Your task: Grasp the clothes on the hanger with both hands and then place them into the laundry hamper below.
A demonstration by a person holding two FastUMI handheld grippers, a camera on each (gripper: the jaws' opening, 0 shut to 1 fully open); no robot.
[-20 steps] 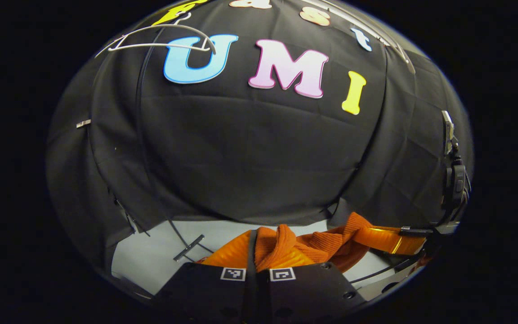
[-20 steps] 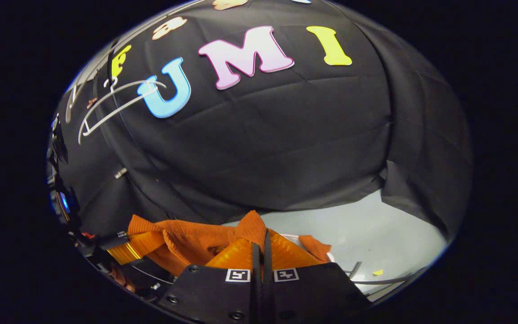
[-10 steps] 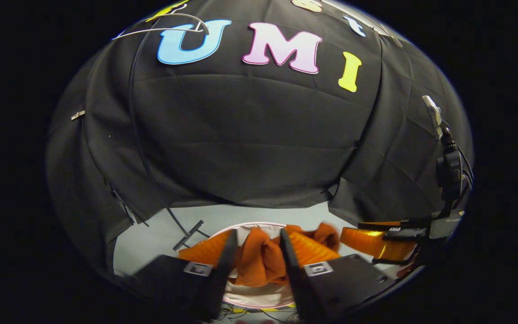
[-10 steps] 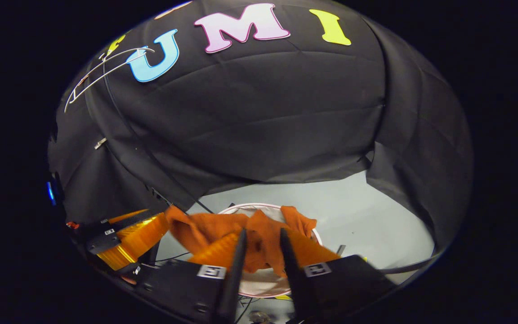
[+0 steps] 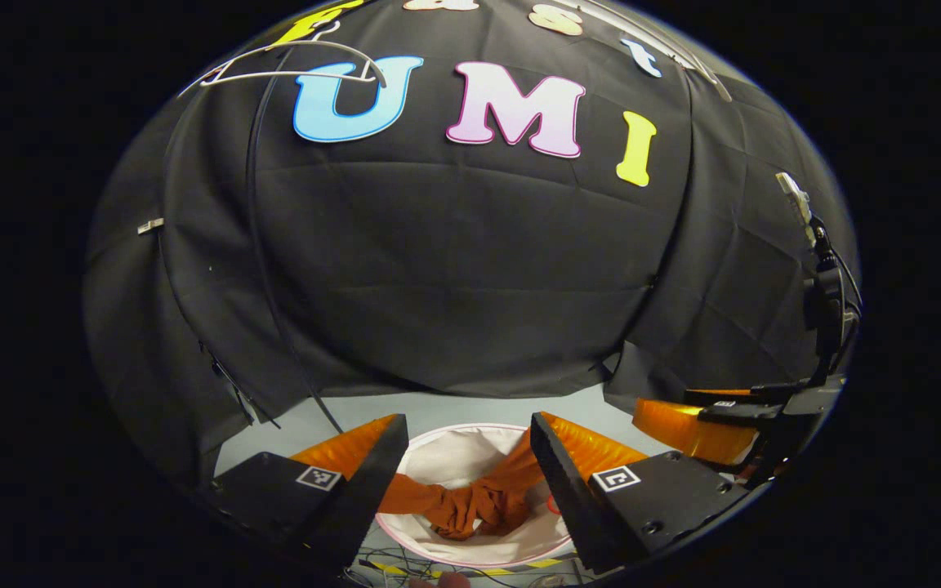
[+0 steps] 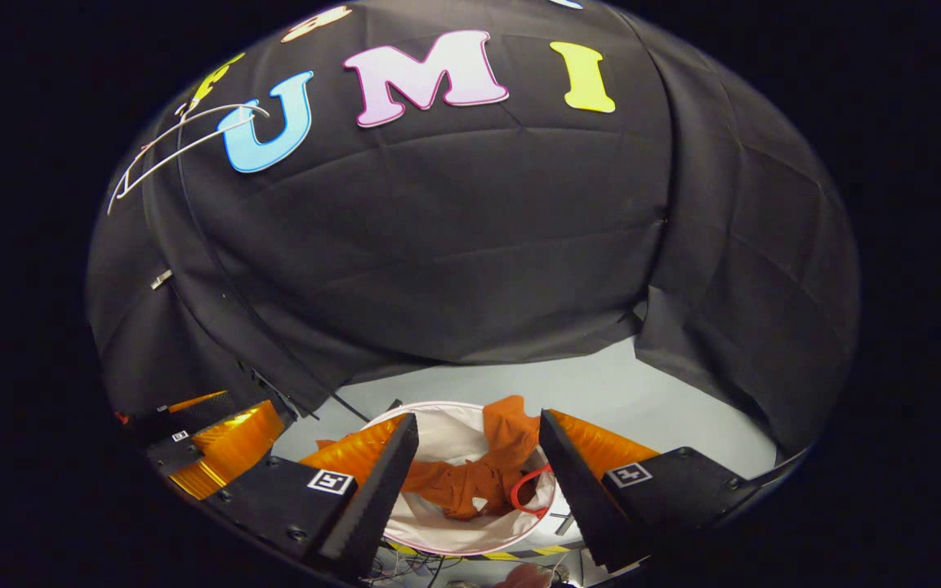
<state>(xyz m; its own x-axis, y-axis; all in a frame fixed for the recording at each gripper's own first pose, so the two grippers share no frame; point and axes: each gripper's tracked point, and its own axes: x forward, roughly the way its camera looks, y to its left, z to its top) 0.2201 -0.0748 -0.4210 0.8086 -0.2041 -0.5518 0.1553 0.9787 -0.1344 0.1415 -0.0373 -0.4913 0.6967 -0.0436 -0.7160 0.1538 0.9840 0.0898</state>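
Note:
The orange garment (image 5: 470,505) lies crumpled inside the white round laundry hamper (image 5: 446,449) on the floor, straight below my left gripper (image 5: 466,445), which is open with nothing between its fingers. In the right gripper view the same garment (image 6: 470,482) drapes over the far rim of the hamper (image 6: 438,433), and my right gripper (image 6: 477,445) hangs open above it. The bare white hanger (image 5: 291,69) stays high on the wall at upper left, and again the hanger (image 6: 185,143) in the right gripper view. Each gripper appears at the edge of the other's view.
Grey floor (image 6: 601,392) spreads around the hamper. A black pole (image 5: 262,245) runs down the black cloth wall from the hanger. Cables and yellow-black tape (image 5: 405,567) lie at the hamper's near side. A red loop (image 6: 528,490) rests in the hamper.
Both grippers went from shut on the orange garment to fully open. The garment dropped out of the fingers and now lies in the hamper.

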